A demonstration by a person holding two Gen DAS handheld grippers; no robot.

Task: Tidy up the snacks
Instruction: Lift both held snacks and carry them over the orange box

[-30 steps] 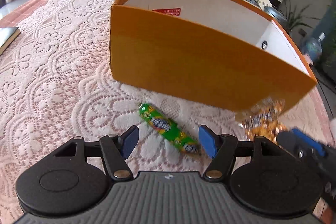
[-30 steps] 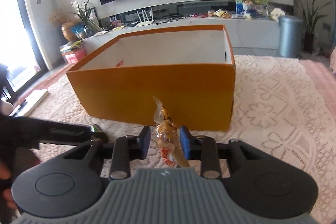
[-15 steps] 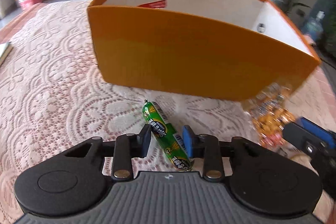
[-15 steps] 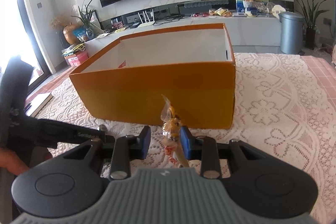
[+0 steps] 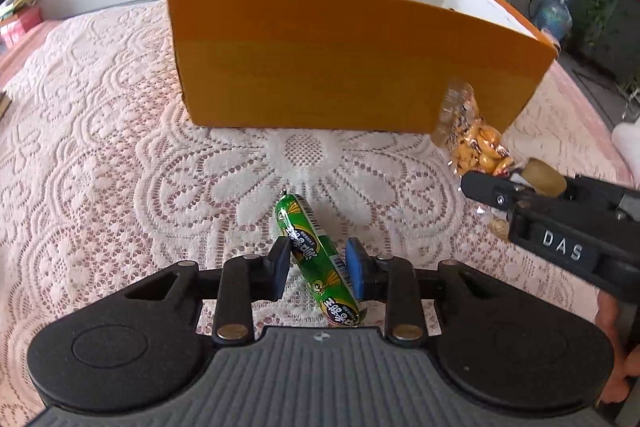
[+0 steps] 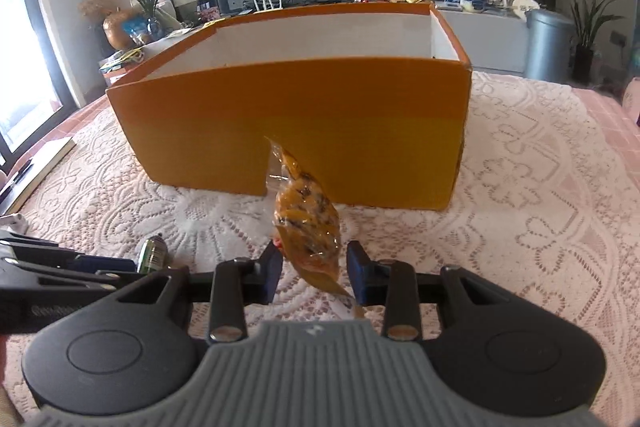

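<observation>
A green sausage stick (image 5: pixel 316 259) is clamped slantwise between the blue pads of the left gripper (image 5: pixel 318 269), just above the lace tablecloth (image 5: pixel 120 155), near the orange box (image 5: pixel 344 55); the box stands open-topped at the far side. A clear bag of yellow snacks (image 6: pixel 306 223) is seen between the pads of the right gripper (image 6: pixel 314 273), whose jaws are opening; the bag is not visibly pressed by the right pad.
</observation>
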